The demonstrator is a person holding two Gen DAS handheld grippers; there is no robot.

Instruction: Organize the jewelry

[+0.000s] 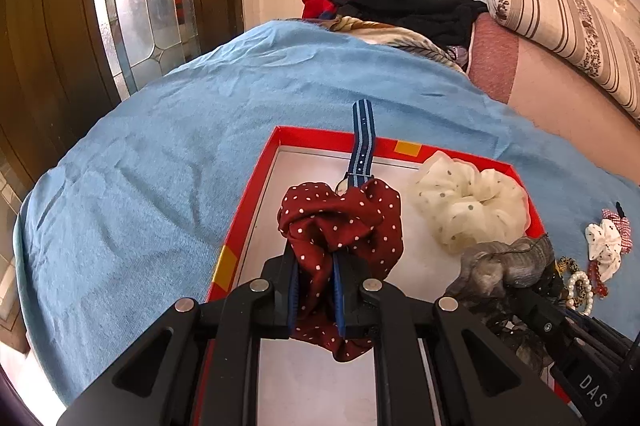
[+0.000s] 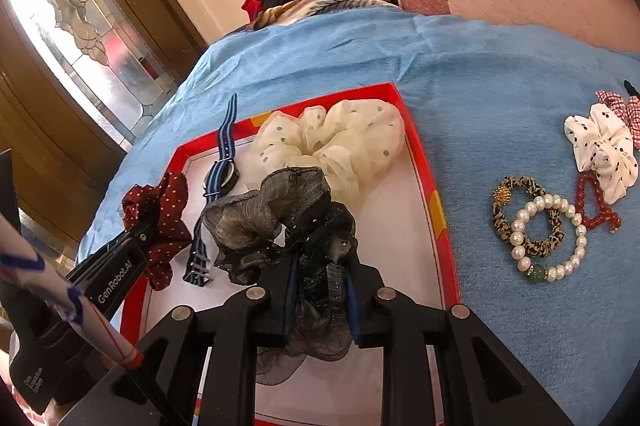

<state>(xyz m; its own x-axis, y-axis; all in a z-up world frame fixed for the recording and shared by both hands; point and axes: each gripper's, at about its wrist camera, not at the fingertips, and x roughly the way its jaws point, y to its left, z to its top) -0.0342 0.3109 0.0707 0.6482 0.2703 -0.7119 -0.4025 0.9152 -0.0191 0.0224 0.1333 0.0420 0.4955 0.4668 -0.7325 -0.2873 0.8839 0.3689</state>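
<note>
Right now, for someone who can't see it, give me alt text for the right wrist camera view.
The right gripper holds a grey gauzy scrunchie over a red-rimmed tray already holding a cream scrunchie and striped watch. At left, the left gripper clamps a maroon dotted scrunchie. A pearl bracelet lies outside on the blue cloth.

Scrunchies and a watch [image 2: 224, 178] crowd the red tray [image 2: 442, 226]; the blue cloth [image 1: 160, 154] left of it lies open.
</note>
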